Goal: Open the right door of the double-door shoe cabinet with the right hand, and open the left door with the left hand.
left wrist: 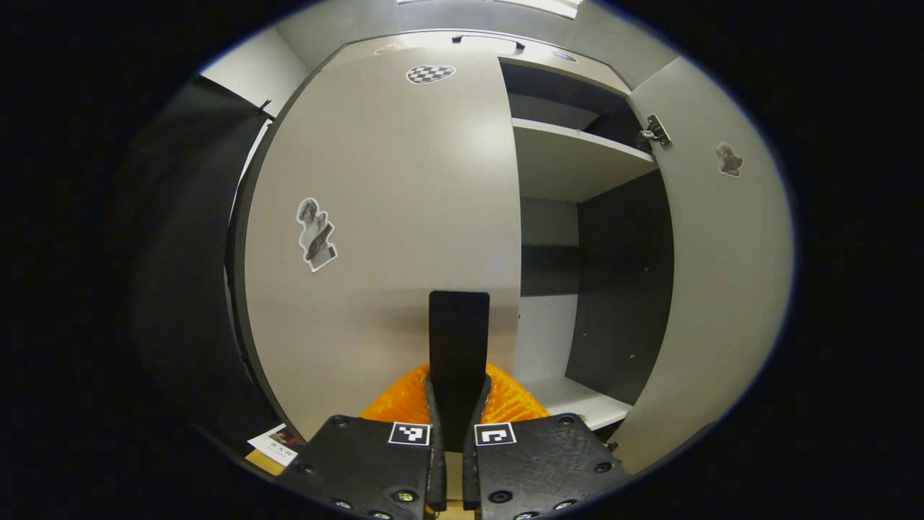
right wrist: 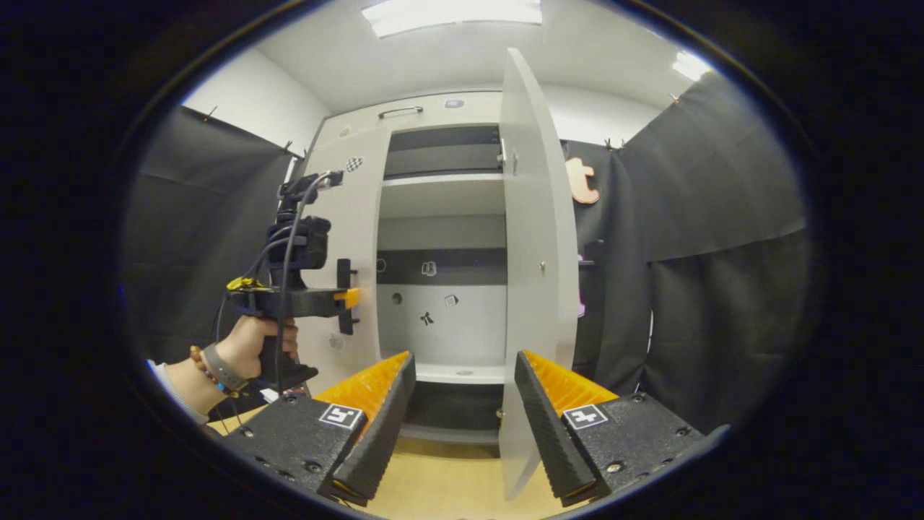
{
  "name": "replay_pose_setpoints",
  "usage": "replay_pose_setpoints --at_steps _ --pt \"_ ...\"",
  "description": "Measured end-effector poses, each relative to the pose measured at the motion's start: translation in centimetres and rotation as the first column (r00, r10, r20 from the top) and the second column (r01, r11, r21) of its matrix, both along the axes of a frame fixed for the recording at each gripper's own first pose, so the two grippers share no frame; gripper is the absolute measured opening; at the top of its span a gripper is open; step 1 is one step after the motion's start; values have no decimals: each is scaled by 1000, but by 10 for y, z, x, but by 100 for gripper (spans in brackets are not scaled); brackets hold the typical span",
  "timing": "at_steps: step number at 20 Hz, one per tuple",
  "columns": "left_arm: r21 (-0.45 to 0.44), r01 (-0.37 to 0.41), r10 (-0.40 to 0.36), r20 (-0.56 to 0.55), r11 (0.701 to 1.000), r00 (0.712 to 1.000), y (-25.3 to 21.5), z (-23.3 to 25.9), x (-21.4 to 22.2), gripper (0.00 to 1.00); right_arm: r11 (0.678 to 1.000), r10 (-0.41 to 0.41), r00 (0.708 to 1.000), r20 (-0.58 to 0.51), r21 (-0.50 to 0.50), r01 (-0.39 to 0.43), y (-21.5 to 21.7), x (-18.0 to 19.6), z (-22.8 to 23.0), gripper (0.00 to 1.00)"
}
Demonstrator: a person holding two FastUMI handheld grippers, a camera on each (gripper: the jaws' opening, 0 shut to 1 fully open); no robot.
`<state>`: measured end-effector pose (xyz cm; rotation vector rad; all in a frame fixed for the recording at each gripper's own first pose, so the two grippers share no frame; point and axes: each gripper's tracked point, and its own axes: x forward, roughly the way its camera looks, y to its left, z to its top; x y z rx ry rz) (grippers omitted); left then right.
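The pale shoe cabinet's left door point(left wrist: 390, 217) is closed flat, and its black vertical handle point(left wrist: 459, 325) runs down between my fingers. My left gripper point(left wrist: 459, 383) is shut on that handle. In the right gripper view, a hand point(right wrist: 253, 347) holds the left gripper point(right wrist: 348, 296) against the left door point(right wrist: 361, 217). The right door point(right wrist: 530, 238) stands swung open, edge-on to me, and it also shows at the right point(left wrist: 722, 289). My right gripper point(right wrist: 462, 426) is open and holds nothing, with the door's lower edge just ahead of its right finger point(right wrist: 548, 426).
Behind the open door are a shelf point(right wrist: 440, 195) and the cabinet's base board point(right wrist: 462, 372). Black cloth hangs on both sides point(right wrist: 722, 253). Below lies a wooden floor point(right wrist: 447, 469), with a card point(left wrist: 274, 444) near the left door's foot.
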<state>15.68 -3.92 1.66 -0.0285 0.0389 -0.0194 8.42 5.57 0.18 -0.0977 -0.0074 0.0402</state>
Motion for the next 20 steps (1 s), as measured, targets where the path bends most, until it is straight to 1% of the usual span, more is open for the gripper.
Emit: replay_pose_setpoints --at_steps 11,14,17,20 --pt "-1 16 -16 21 1000 1000 12 2 -42 8 1000 12 1000 -16 14 -11 13 -8 -7 87" --pt "-24 42 -42 5 999 999 19 -1 -59 8 1000 14 1000 -22 6 -14 16 -8 -10 86" --pt "1 57 -57 6 998 998 32 3 -80 8 1000 15 1000 -26 11 -15 20 -4 -13 87" --pt "6 57 -57 5 998 998 50 4 -100 8 1000 22 999 -34 17 -21 26 0 -16 87"
